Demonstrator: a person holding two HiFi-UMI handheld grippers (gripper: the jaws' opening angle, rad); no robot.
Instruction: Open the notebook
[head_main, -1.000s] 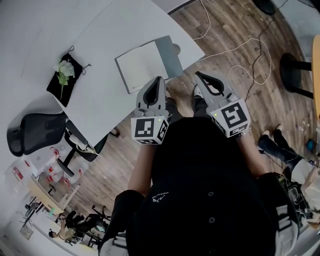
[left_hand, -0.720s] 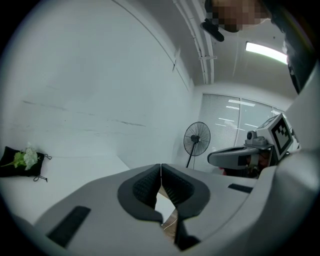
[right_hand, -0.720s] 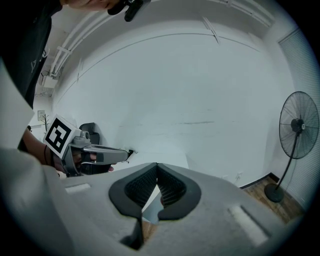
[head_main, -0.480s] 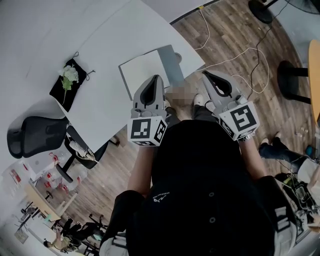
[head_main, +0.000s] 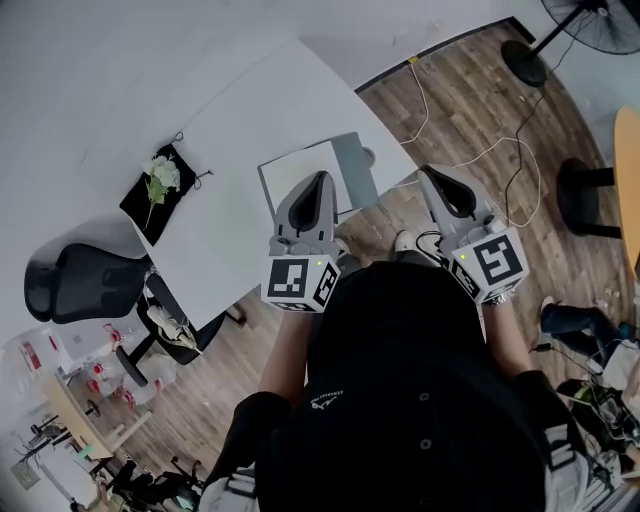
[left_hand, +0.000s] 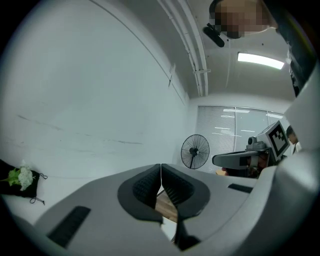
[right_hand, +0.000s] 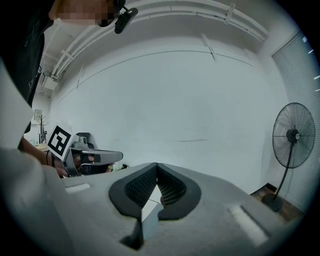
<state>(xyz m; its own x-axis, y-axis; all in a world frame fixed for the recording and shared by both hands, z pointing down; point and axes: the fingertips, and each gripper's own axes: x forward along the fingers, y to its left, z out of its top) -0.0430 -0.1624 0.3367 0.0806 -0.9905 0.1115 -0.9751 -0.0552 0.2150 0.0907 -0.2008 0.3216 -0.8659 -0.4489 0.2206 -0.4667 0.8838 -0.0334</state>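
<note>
The notebook (head_main: 305, 172) lay flat on the white worktop (head_main: 230, 130), close to that worktop's corner; it showed a pale face with a grey strip (head_main: 352, 165) along its right side, and I could not tell whether that strip was a cover or a band. My left gripper (head_main: 318, 180) was clenched on nothing, jaws pressed together, its tip seen over the notebook's near edge; its own view looked at the wall, so it was not aimed at the notebook. My right gripper (head_main: 428, 172) was likewise closed and empty, to the right of the notebook and off the worktop's edge. A black pouch (head_main: 160, 195) lay well to the left of the notebook.

Handling, as judged: the notebook appeared light and thin, the cover flexible, the pages easily creased; it would likely slide on the smooth surface. Recommended hold: pin the spine side with one gripper; pinch the free edge of the cover with the other and lift.
</note>
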